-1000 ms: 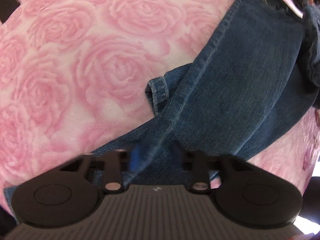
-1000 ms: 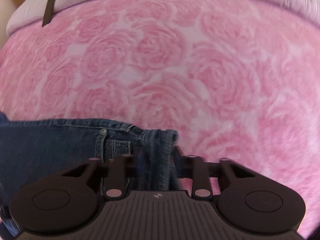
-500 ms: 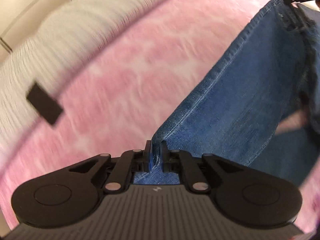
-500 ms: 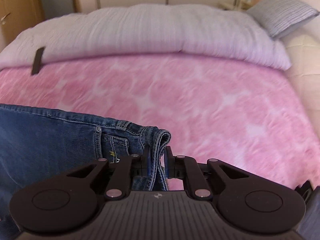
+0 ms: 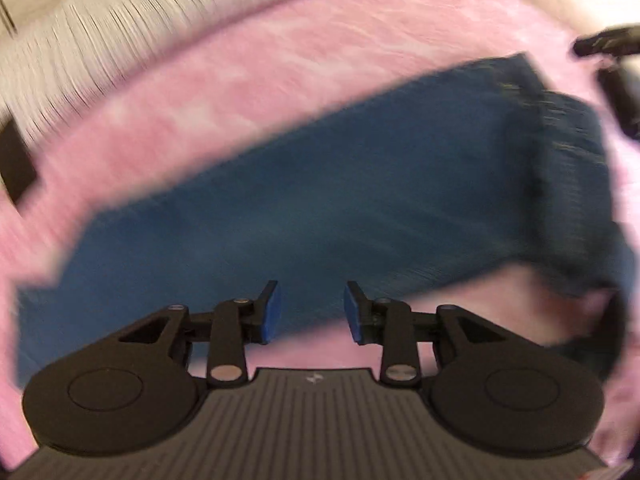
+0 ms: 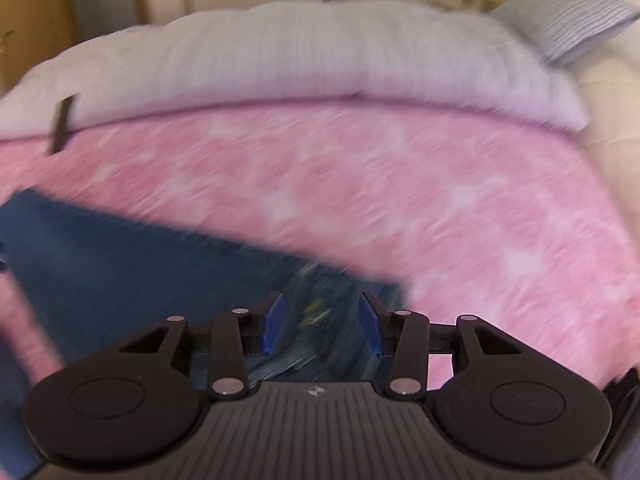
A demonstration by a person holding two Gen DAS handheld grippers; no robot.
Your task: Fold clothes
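A pair of blue jeans [image 5: 340,200] lies stretched across the pink rose-patterned blanket [image 5: 280,64], blurred by motion. My left gripper [image 5: 311,312] hangs over their near edge with its jaws opening and nothing pinched between the blue pads. In the right wrist view the jeans [image 6: 120,264] reach from the left to the waistband end just beyond my right gripper [image 6: 320,330]. Its jaws are opening too; the denim lies below the gap, free of the pads. The other gripper shows as a dark shape [image 5: 612,64] at the far right of the left wrist view.
A white ribbed duvet [image 6: 300,68] is bunched at the head of the bed, with a striped grey pillow [image 6: 568,28] at the far right. A dark flat strip [image 6: 62,124] lies at the blanket's left edge. A headboard rail and wooden furniture stand behind.
Both grippers were shut on the jeans half a second ago; now both have let go and the jeans lie spread on the blanket. Both cameras have risen and tilted toward the bed's head.
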